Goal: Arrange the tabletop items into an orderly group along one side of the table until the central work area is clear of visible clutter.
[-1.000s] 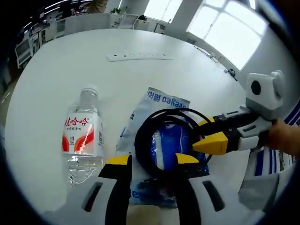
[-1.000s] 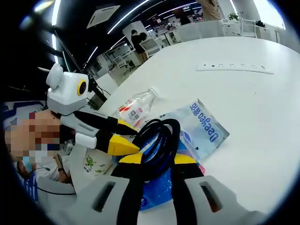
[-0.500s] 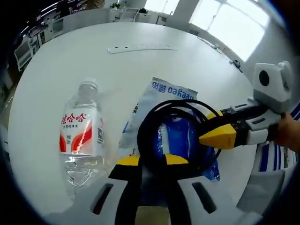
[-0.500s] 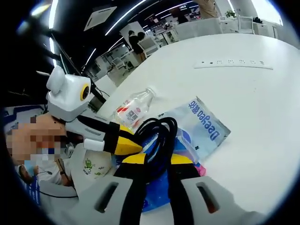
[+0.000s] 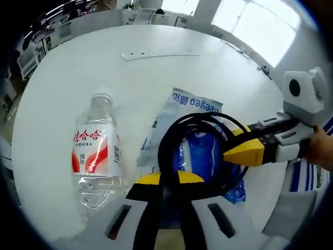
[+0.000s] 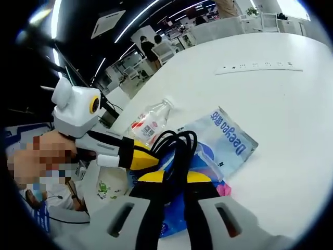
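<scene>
I see the white table (image 5: 67, 67) wide and free beyond the things, up to a power strip (image 5: 158, 53) far off. My left gripper (image 5: 169, 178) is clamped on the near side of the black cable coil (image 5: 200, 156); my right gripper (image 6: 174, 177) grips its other side. The coil lies over a blue packet (image 5: 195, 112). A water bottle (image 5: 96, 151) lies just beside it.

clear plastic bottle (image 5: 95, 151), glossy plastic packet (image 5: 195, 107), matt black cable (image 5: 171, 140), smooth white table (image 5: 78, 67)
</scene>
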{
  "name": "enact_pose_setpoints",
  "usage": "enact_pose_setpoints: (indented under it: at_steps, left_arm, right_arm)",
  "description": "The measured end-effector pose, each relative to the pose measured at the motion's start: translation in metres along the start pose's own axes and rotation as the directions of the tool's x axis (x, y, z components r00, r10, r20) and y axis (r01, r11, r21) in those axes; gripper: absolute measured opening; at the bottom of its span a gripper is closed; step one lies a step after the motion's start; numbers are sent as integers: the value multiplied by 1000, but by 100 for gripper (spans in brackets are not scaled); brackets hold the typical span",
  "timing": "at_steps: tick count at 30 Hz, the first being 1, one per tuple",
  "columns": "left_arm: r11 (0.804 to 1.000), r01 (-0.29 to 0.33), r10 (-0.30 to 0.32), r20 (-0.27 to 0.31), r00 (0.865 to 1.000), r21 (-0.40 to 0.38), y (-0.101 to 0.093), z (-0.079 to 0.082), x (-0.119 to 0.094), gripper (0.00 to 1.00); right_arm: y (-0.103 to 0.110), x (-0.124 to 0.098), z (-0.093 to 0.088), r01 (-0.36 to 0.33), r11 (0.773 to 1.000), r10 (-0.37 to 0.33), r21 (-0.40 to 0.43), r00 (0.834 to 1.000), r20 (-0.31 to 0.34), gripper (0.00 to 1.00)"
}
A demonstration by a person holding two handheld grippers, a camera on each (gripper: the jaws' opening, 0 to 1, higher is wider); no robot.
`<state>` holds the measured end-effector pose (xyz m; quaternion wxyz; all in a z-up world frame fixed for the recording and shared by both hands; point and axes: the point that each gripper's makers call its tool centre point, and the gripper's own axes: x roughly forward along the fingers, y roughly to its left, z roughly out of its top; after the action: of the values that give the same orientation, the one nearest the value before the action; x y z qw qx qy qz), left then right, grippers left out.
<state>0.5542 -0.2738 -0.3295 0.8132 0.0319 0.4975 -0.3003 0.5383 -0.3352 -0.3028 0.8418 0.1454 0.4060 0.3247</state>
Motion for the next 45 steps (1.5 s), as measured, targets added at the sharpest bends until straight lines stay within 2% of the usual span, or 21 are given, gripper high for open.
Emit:
enact_pose_setpoints:
  at_steps: [10, 16, 28, 35, 45]
  left_arm:
    - [1000, 0, 0, 8, 1000, -23, -2, 2, -5, 4]
    - [999, -1, 2, 28, 1000, -36, -1, 6, -16, 4]
    - [999, -12, 14, 75, 997, -35, -9, 20, -42, 4]
    - [1000, 3, 0, 104, 995, -27, -26, 31, -54, 4]
    - [999, 36, -37, 137, 990, 5, -65, 49, -59, 4]
  right_arm:
    - [6, -6, 9, -25, 999, 24, 27, 999, 34, 6]
    - [13, -12, 15, -49, 998, 46, 46, 998, 51, 6]
    - [29, -28, 32, -79, 996, 76, 30, 993, 89, 5]
    - [32, -53, 40, -84, 996, 81, 17, 989, 121, 5]
    - [21, -94, 43, -67, 998, 65, 2, 986, 153, 5]
